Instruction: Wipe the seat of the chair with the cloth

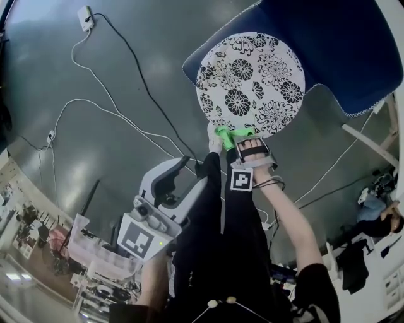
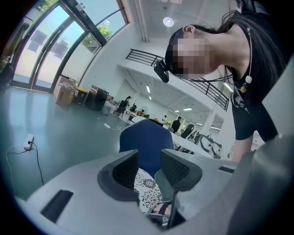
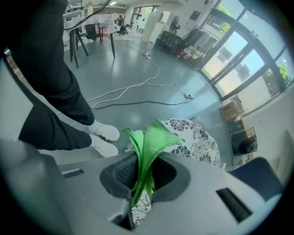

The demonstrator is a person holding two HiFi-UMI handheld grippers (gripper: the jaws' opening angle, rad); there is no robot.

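Note:
The chair's round seat (image 1: 251,82), white with black flowers, lies at the top of the head view in front of its blue back (image 1: 341,44). My right gripper (image 1: 235,136) is at the seat's near edge, shut on a folded green cloth (image 1: 231,132). In the right gripper view the cloth (image 3: 146,142) sticks up from between the jaws of that gripper (image 3: 144,172), with the seat (image 3: 195,137) just beyond. My left gripper (image 1: 177,169) is held back over the floor, open and empty. In its own view that gripper (image 2: 149,167) looks at the blue back (image 2: 146,140) and the seat (image 2: 147,195).
White and black cables (image 1: 120,110) run across the grey floor to a power strip (image 1: 85,17). The person's black trousers (image 1: 221,221) and white shoes (image 3: 103,137) stand right below the seat. Wooden legs (image 1: 379,142) stand at the right.

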